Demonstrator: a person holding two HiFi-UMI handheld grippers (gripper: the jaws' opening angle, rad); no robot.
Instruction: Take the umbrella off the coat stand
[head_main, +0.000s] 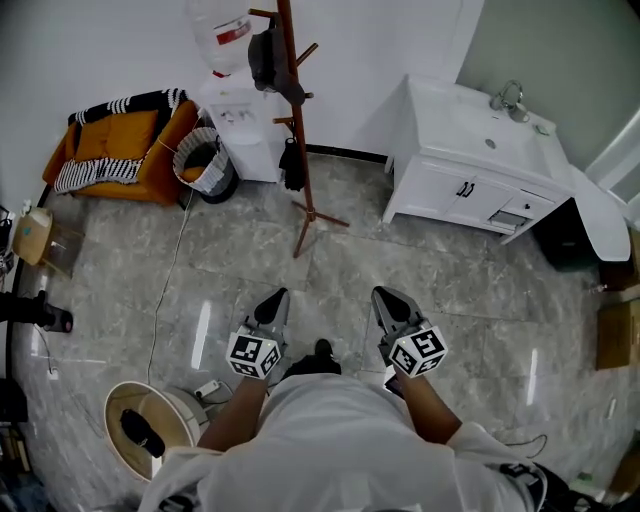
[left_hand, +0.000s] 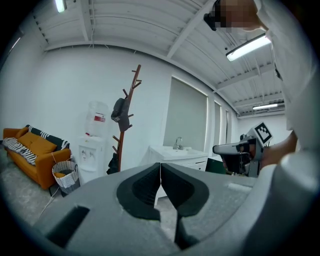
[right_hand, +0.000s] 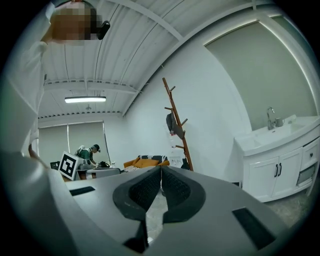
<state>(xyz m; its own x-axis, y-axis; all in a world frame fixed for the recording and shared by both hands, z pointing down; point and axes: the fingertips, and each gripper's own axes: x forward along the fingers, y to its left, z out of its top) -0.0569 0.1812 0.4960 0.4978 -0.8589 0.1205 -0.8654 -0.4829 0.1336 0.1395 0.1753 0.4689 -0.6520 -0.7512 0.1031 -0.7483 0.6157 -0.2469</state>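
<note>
Head view: umbrella (head_main: 292, 165) hanging vertically

Two grippers, left gripper (head_main: 277, 294) and right gripper (head_main: 386, 294), lower centre; one coat stand (head_main: 306, 200), one orange sofa (head_main: 120, 140), one water dispenser (head_main: 240, 125), one basket (head_main: 203, 160), one sink cabinet (head_main: 470, 150).

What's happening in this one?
A person holds a tool in each hand: the left tool and right tool are both shut and empty. They point toward the wooden coat stand, well short of it. One dark item hangs high on it, another low; nothing has been taken off.
</note>
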